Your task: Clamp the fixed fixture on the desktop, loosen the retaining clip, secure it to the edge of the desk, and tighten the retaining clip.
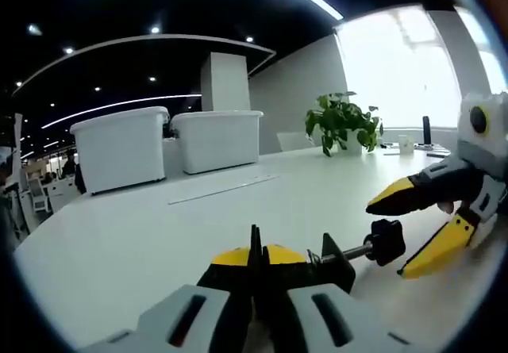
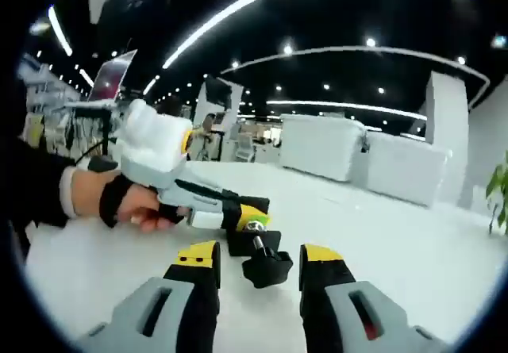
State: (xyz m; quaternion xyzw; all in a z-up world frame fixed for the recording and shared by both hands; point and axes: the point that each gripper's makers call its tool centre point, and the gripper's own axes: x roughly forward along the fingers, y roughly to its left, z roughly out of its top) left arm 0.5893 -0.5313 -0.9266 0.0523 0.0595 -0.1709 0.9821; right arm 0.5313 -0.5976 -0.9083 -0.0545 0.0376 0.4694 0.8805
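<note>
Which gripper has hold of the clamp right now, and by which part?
The left gripper is shut on the clamp, gripping its black body end, opposite the knob. The right gripper is open around the knob, holding nothing.

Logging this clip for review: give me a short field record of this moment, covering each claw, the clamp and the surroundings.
left claw: shut on the clamp body
right claw: open, tips either side of the knob, not gripping
clamp: black, lying on the white desk, away from the edge
knob: black, on the end of the clamp's screw
background: two white bins, potted plant
task stage: knob not yet turned
</note>
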